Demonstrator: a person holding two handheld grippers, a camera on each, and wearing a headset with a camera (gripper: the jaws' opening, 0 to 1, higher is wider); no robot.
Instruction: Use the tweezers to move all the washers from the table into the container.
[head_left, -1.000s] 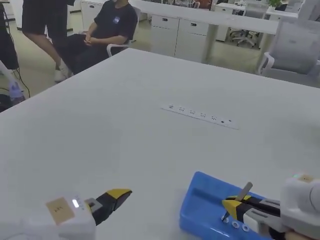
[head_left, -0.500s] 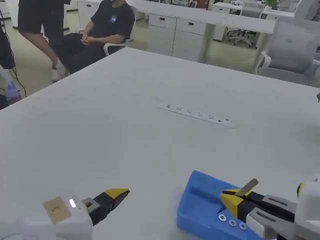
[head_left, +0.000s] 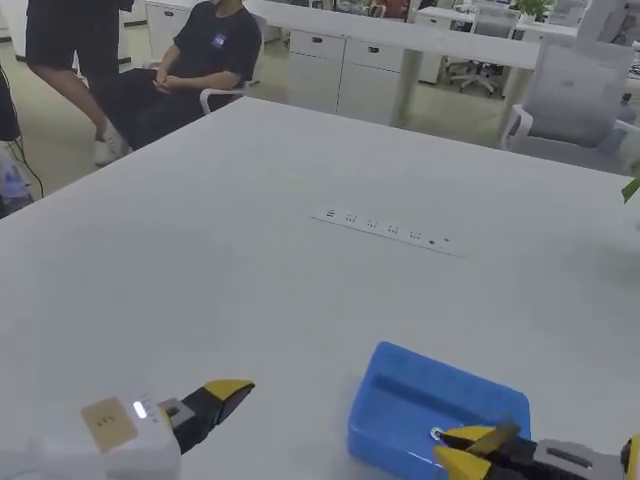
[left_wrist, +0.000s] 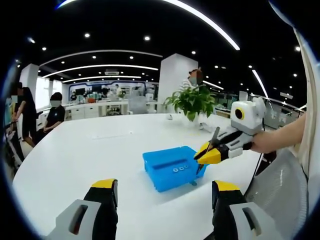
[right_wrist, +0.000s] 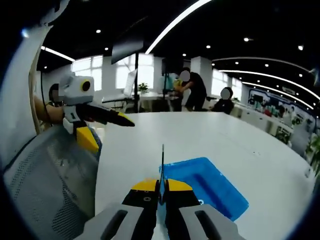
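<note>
Left gripper view shows three washers (left_wrist: 180, 169) lying in the blue container (left_wrist: 159, 162), the right gripper (left_wrist: 205, 153) squeezed on the tweezers (left_wrist: 215, 135) beside it, the left gripper (left_wrist: 165, 185) spread, so a low swing may, I think, bump the container.

Bright ceiling lights (right_wrist: 172, 24) shine at 12 o'clock. The white table (head_left: 200, 280) looks evenly lit, slightly blurry. Gripper views bend at the edges.
</note>
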